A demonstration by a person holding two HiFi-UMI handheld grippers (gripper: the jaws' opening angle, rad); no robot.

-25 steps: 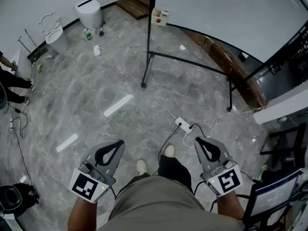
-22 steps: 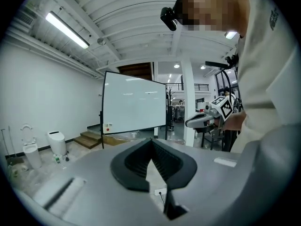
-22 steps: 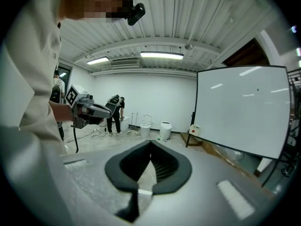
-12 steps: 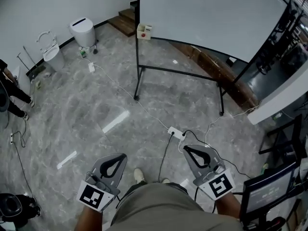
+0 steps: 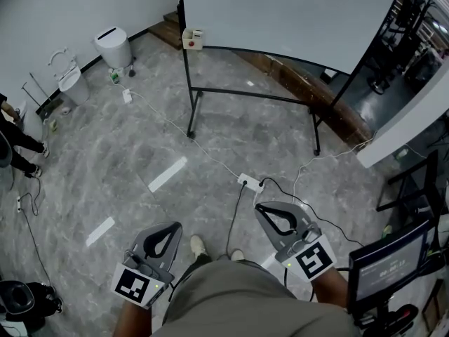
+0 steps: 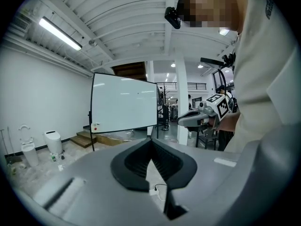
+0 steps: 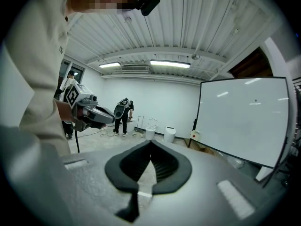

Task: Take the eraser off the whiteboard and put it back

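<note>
Left tongs (image 5: 170, 229) and right tongs (image 5: 261, 207) are both pressing together, empty, and riding low, probably because the person is walking to the whiteboard (image 5: 280, 12) at 12 o'clock. The eraser (image 5: 192, 38) — apparently the small beige box — is sitting at the board's lower-left corner, at 11 o'clock. Compared with earlier, the board is showing farther left in the head view.

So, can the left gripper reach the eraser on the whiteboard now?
Probably not yet: the left gripper, shut, is close to the person's body, and open floor separates it from the eraser at the whiteboard's lower left corner. Only a cable lies between.
</note>
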